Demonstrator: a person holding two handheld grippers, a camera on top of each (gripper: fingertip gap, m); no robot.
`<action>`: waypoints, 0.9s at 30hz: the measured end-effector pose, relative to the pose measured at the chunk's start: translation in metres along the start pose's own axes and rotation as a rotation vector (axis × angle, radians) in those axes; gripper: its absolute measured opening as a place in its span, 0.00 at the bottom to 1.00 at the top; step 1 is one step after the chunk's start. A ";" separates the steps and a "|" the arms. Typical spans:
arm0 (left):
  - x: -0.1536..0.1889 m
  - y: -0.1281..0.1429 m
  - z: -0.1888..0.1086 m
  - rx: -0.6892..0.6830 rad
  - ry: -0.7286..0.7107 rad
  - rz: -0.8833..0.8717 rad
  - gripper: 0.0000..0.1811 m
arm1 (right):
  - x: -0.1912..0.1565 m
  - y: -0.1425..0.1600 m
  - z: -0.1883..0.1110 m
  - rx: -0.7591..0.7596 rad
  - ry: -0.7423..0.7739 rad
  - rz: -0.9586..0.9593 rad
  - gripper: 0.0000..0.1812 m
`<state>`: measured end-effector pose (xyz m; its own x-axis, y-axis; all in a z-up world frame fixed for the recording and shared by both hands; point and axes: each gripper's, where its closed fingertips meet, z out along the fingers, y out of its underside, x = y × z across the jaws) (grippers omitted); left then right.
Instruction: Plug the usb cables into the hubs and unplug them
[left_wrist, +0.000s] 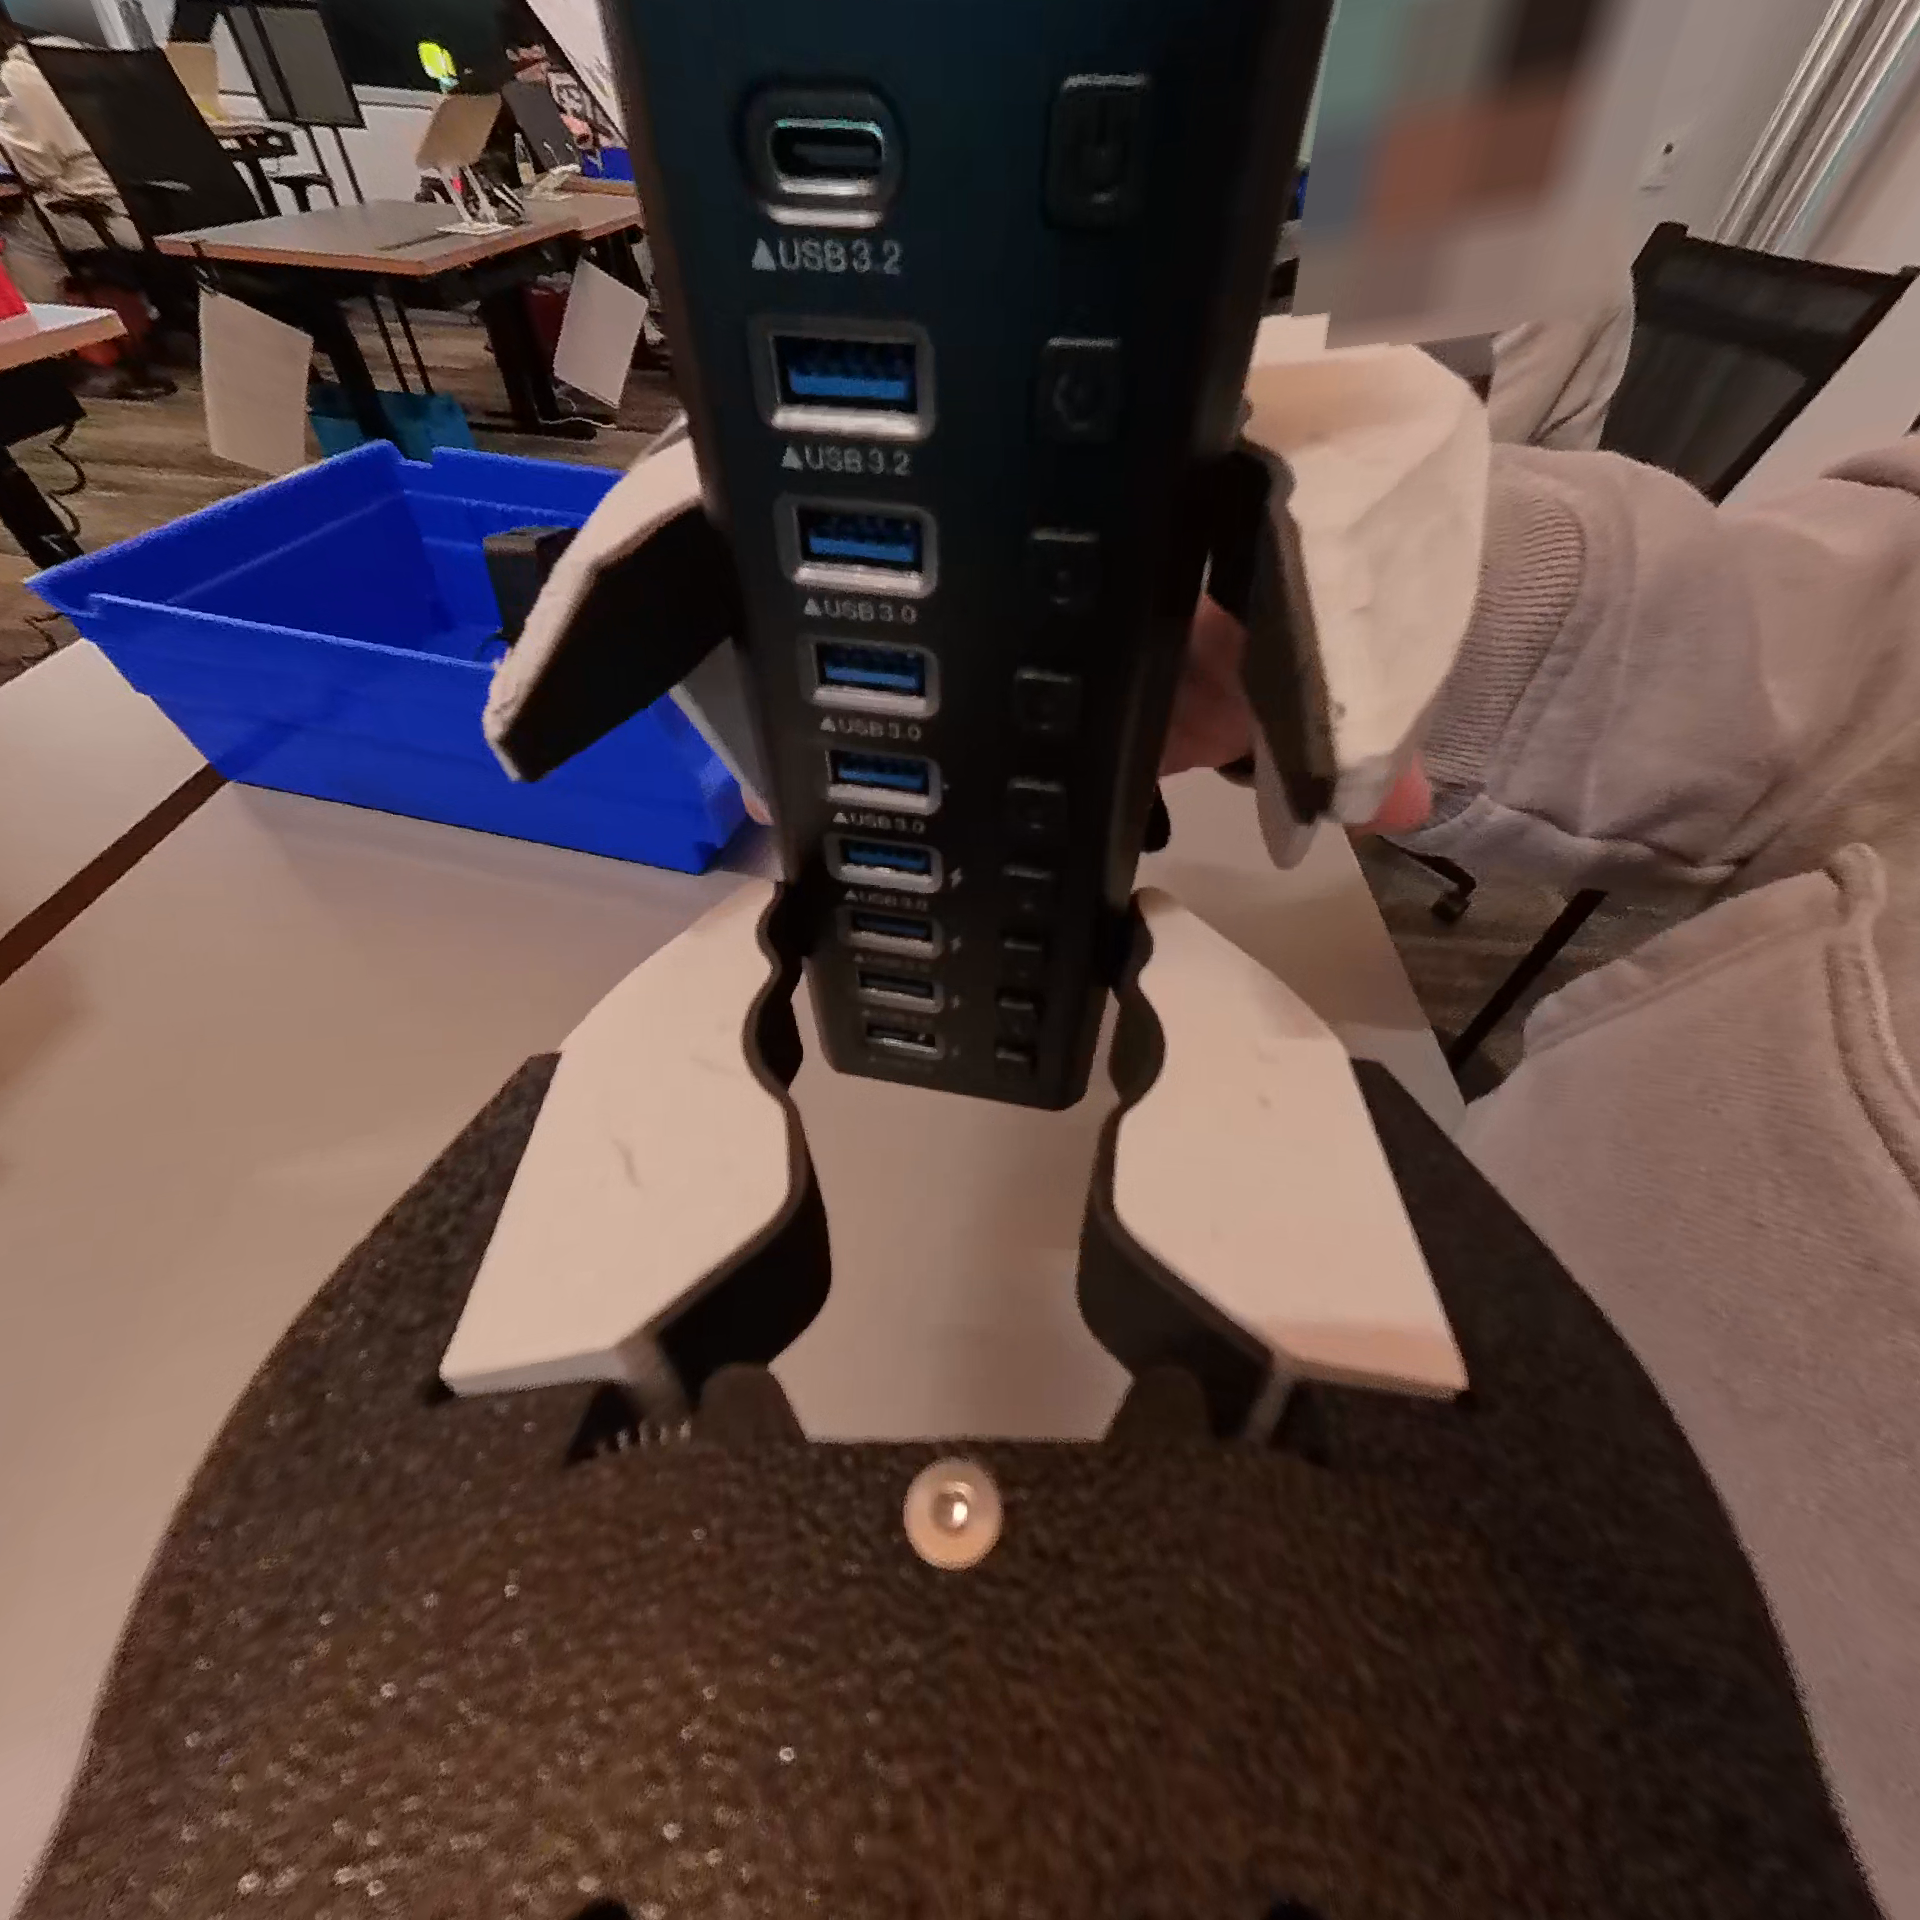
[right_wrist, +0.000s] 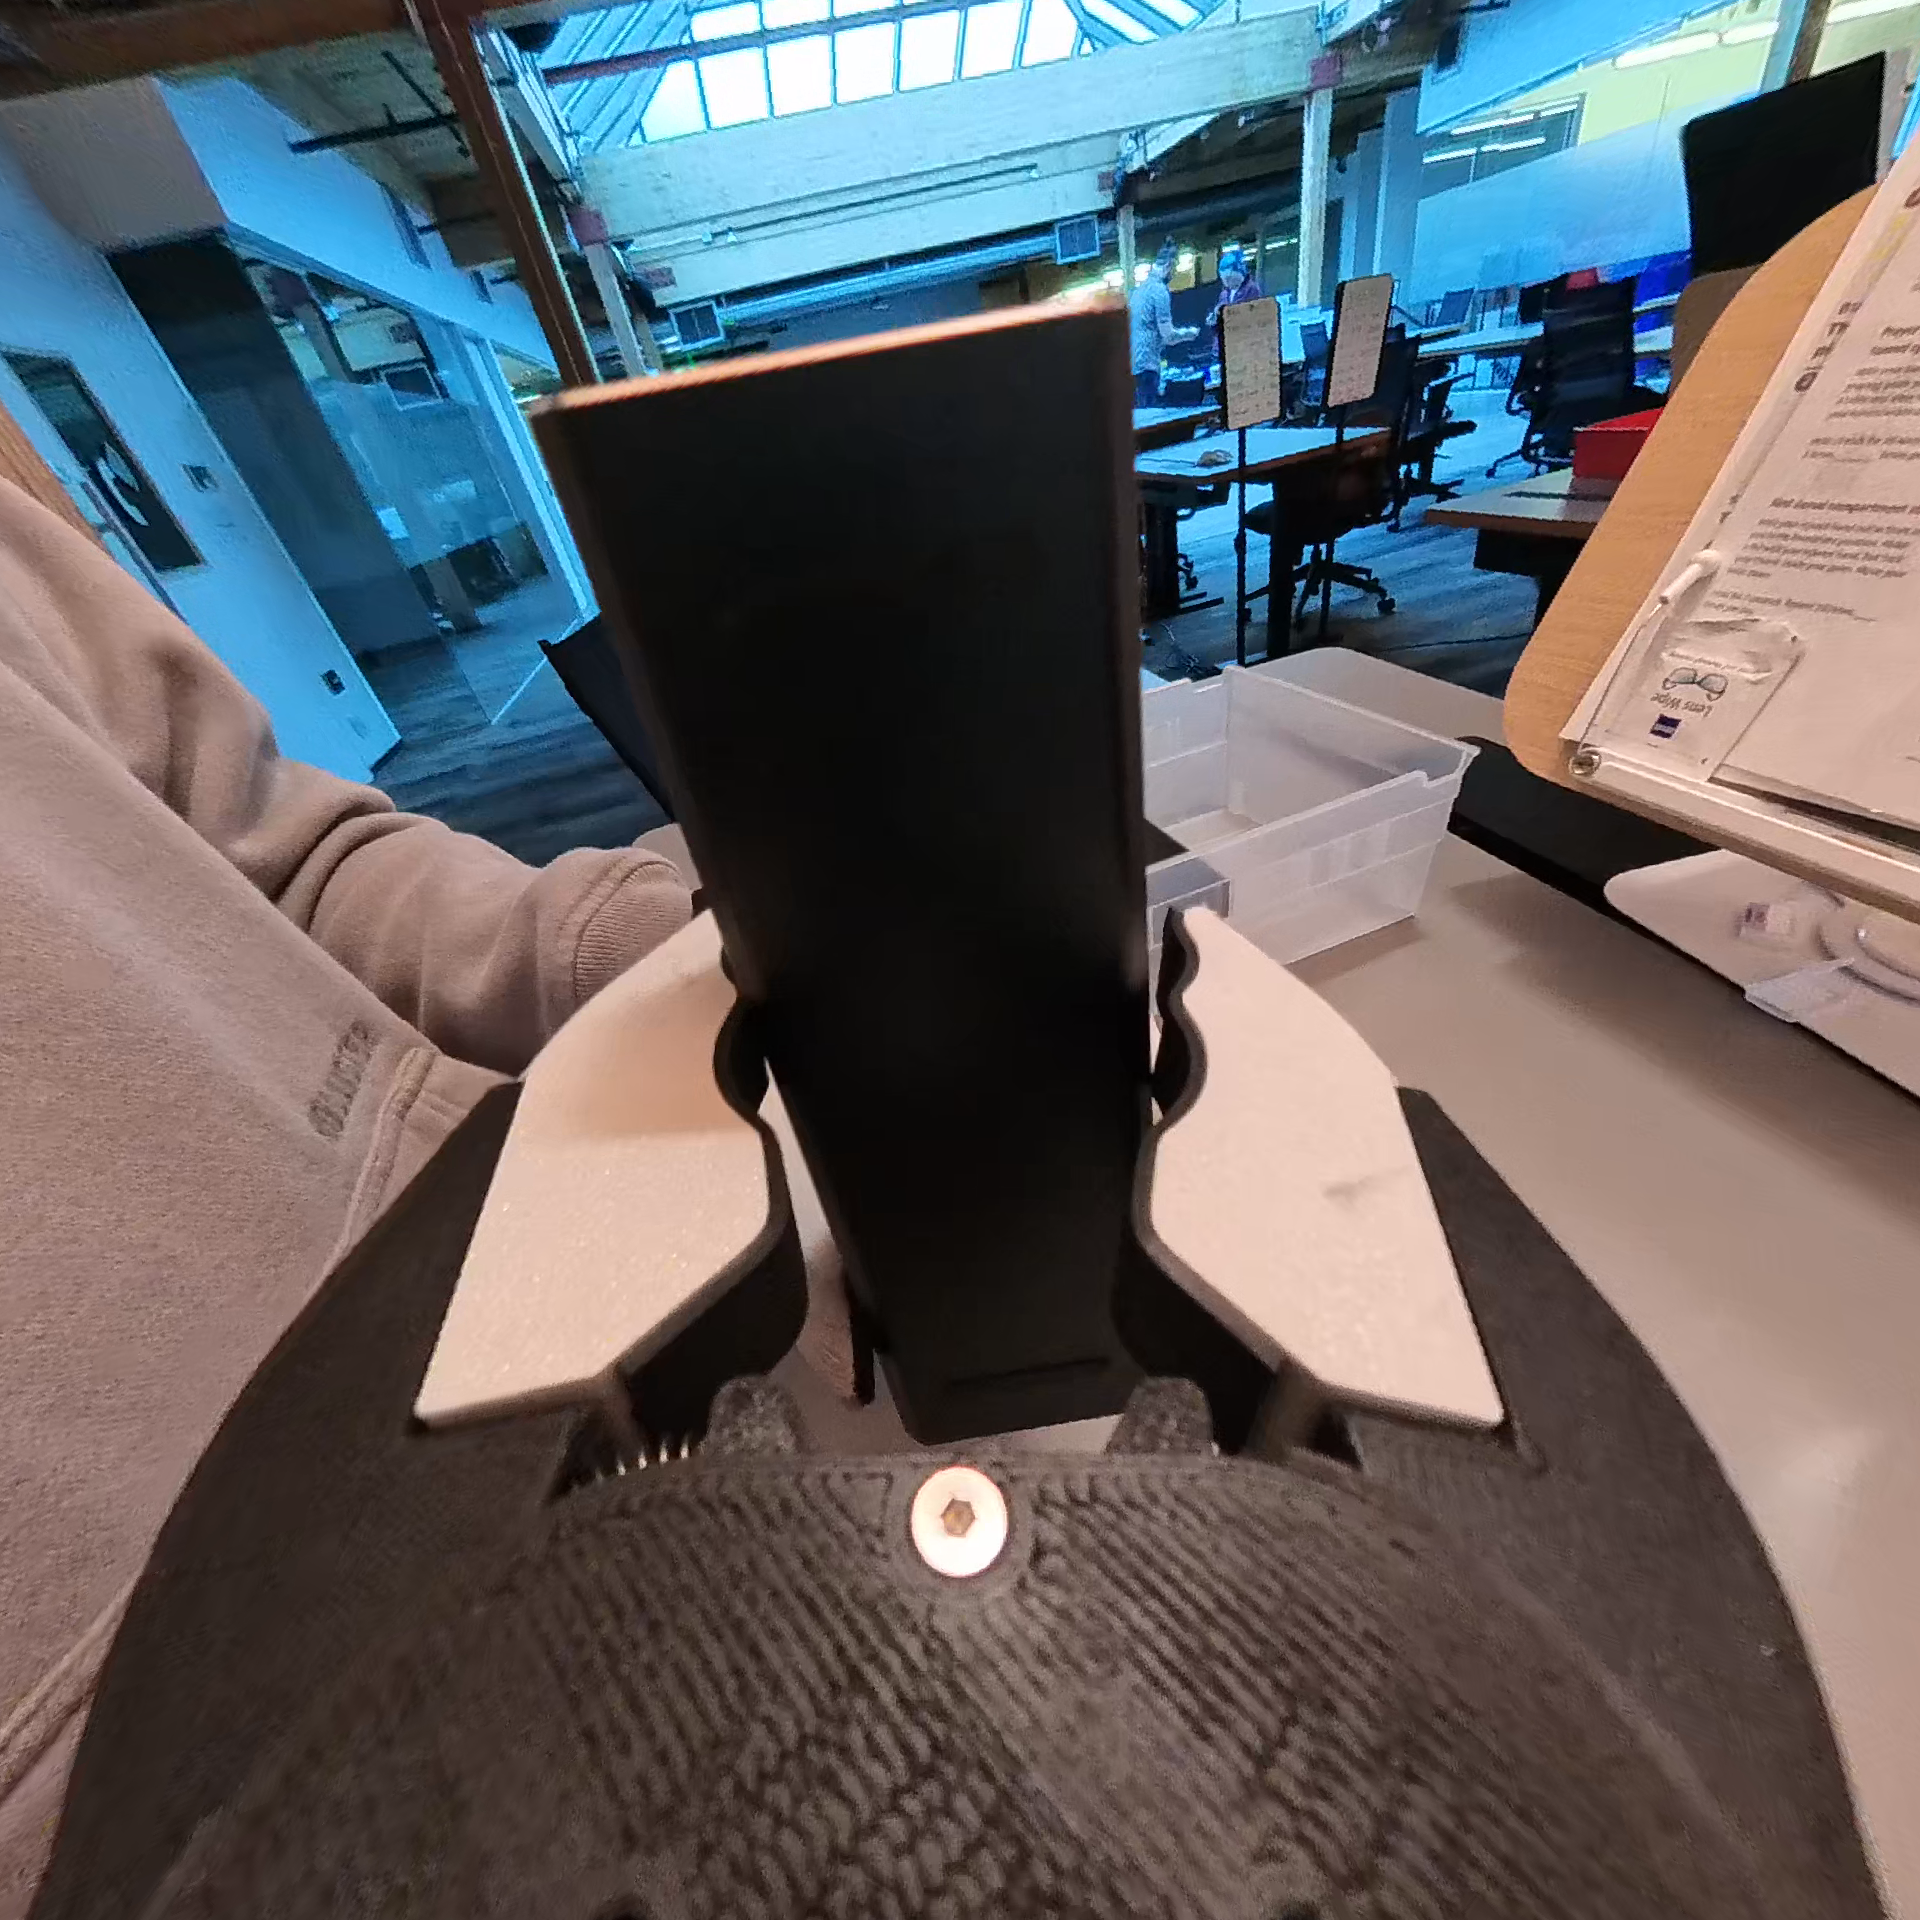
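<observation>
A long black USB hub (left_wrist: 977, 623) with a row of blue ports and a column of buttons is held up off the white table (left_wrist: 312, 1039), port side facing the left wrist camera. No cable is plugged into any port that shows. My left gripper (left_wrist: 956, 935) is shut on the hub's near end. My right gripper (right_wrist: 951, 987) is shut on the same hub (right_wrist: 883, 727) from its plain back side. The right gripper's fingers (left_wrist: 613, 644) also show in the left wrist view, flanking the hub's middle. No USB cable is in view.
A blue bin (left_wrist: 312, 665) with a black item inside stands on the table at the left. A clear plastic bin (right_wrist: 1309, 790) stands behind the hub in the right wrist view, with a clipboard of papers (right_wrist: 1766, 520) on a stand at the right. A person's beige sleeve (left_wrist: 1610, 675) is close by.
</observation>
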<state>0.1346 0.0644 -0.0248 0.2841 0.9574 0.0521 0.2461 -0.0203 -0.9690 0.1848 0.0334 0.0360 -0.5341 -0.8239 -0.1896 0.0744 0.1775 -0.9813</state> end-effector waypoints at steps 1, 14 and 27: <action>0.002 0.001 0.001 -0.006 0.016 0.004 0.31 | -0.002 0.002 0.000 -0.005 -0.016 -0.002 0.41; 0.008 0.002 0.006 -0.011 0.054 0.005 0.31 | -0.005 0.009 0.004 -0.048 -0.001 -0.062 0.40; 0.003 0.009 0.007 -0.015 0.039 -0.091 0.34 | 0.005 0.022 -0.001 -0.142 0.050 -0.066 0.41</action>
<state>0.1311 0.0696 -0.0350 0.2958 0.9436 0.1491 0.2862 0.0614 -0.9562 0.1831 0.0335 0.0137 -0.5756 -0.8090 -0.1193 -0.0805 0.2012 -0.9762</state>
